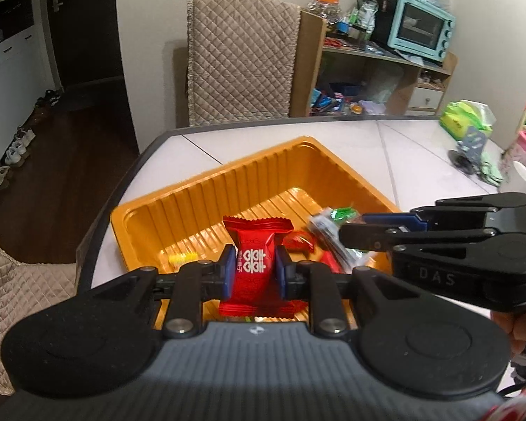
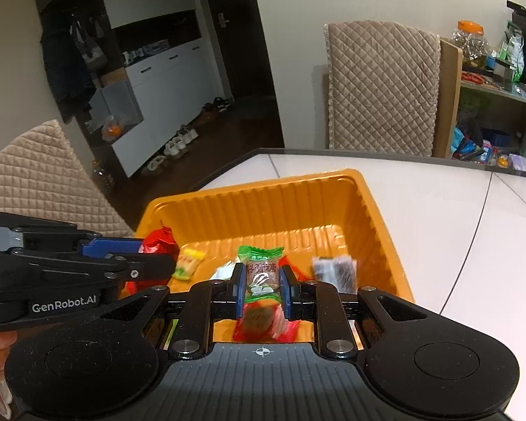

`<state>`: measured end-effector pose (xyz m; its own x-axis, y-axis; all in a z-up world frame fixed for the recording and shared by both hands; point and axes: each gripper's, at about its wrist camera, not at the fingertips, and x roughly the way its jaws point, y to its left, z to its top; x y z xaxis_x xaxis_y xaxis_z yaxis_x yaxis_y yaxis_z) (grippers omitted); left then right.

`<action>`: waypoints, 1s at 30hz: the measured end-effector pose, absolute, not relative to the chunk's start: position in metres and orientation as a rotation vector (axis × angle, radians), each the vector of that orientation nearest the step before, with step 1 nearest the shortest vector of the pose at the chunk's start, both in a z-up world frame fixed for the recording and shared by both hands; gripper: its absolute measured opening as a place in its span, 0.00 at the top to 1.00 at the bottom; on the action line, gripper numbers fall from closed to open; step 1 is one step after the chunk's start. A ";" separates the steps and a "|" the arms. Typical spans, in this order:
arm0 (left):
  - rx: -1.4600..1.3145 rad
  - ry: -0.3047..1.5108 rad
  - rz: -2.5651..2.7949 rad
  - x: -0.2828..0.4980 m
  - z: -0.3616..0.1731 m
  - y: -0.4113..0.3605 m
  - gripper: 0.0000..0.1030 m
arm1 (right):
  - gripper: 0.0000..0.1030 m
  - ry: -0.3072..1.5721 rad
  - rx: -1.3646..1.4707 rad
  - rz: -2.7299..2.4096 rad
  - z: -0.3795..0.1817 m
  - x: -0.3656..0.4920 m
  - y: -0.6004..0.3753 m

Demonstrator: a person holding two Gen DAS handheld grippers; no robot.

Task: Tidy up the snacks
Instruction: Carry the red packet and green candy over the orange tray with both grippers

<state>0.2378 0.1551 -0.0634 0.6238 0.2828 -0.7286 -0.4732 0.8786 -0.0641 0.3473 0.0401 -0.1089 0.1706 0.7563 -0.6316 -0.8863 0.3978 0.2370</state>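
Several sweets are already lying in the orange tray (image 1: 200, 189): a yellow one (image 2: 189, 263), a small red one (image 1: 298, 242) and a dark-wrapped one (image 2: 335, 270). Two more are being carried over it, so the sorting is judged well under way, with both drops not yet made. A red candy (image 1: 252, 263) is being pinched at its waist by the left tongs (image 1: 252, 273), jaws narrow, pitched down over the tray's near edge. A green-topped candy (image 2: 261, 273) is being clamped by the right tongs (image 2: 262, 291), likewise narrow and angled down, just beside the left. Elsewhere the tabletop (image 2: 438, 210) is showing no loose sweets.
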 end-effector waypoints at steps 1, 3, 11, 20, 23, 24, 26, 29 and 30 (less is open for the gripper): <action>-0.264 0.790 0.447 0.242 -0.065 0.159 0.80 | 0.80 0.762 -0.207 1.174 -0.111 0.352 0.043; -0.274 0.798 0.463 0.250 -0.069 0.167 0.80 | 0.80 0.764 -0.210 1.171 -0.116 0.361 0.050; -0.317 0.847 0.522 0.271 -0.086 0.191 0.80 | 0.80 0.777 -0.227 1.169 -0.130 0.389 0.078; -0.322 0.862 0.560 0.286 -0.096 0.205 0.80 | 0.80 0.787 -0.236 1.166 -0.138 0.401 0.098; -0.322 0.861 0.567 0.289 -0.096 0.208 0.80 | 0.80 0.788 -0.226 1.163 -0.139 0.404 0.100; -0.323 0.857 0.567 0.289 -0.096 0.208 0.79 | 0.80 0.787 -0.220 1.160 -0.139 0.404 0.101; -0.321 0.850 0.575 0.290 -0.095 0.208 0.70 | 0.80 0.776 -0.200 1.155 -0.137 0.405 0.102; -0.325 0.838 0.574 0.288 -0.092 0.209 0.62 | 0.80 0.777 -0.169 1.150 -0.135 0.407 0.102; -0.327 0.838 0.573 0.288 -0.092 0.209 0.60 | 0.80 0.781 -0.160 1.148 -0.134 0.408 0.101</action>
<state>0.2875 0.2093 -0.0919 0.5319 0.3461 -0.7728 -0.5952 0.8020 -0.0505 0.4081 0.1011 -0.1341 0.1835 0.7562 -0.6281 -0.8619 0.4310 0.2672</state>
